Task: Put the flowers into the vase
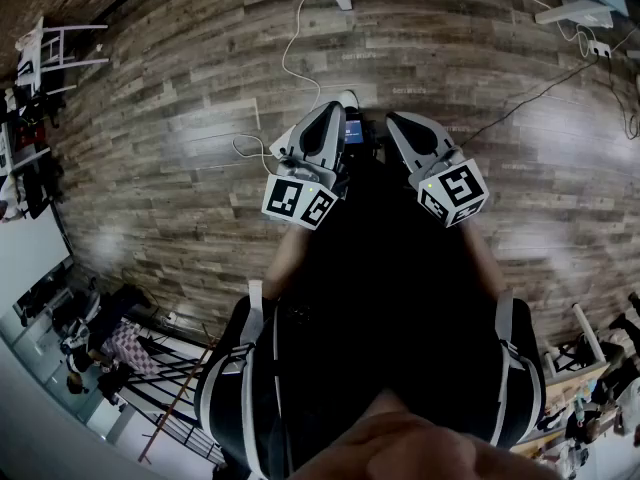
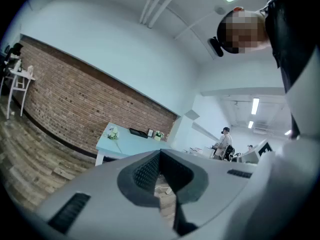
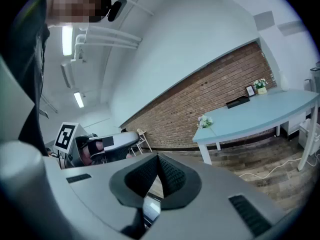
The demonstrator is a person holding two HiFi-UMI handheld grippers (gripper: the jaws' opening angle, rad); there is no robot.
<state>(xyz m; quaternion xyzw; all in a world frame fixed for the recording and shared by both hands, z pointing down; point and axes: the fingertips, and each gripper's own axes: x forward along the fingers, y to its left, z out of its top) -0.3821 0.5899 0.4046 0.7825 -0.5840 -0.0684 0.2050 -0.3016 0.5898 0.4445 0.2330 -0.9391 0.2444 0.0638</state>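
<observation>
A bunch of white flowers (image 3: 204,121) lies at the near end of a pale blue table (image 3: 260,111) by the brick wall, far from both grippers. In the left gripper view the same flowers (image 2: 113,133) show on the table (image 2: 130,143). A small potted bunch (image 3: 260,85) stands at the table's far end; I cannot tell whether it is the vase. In the head view my left gripper (image 1: 328,126) and right gripper (image 1: 403,130) are held close to the body over the wooden floor. Both the left gripper (image 2: 161,156) and right gripper (image 3: 158,160) are shut, with nothing between the pads.
A white cable (image 1: 290,48) snakes over the floor ahead. White chairs (image 1: 55,43) stand at the far left, and cluttered stands line the room's edges. A person (image 2: 225,141) stands at desks in the distance. A dark tray (image 3: 237,102) and a picture frame (image 3: 250,90) sit on the table.
</observation>
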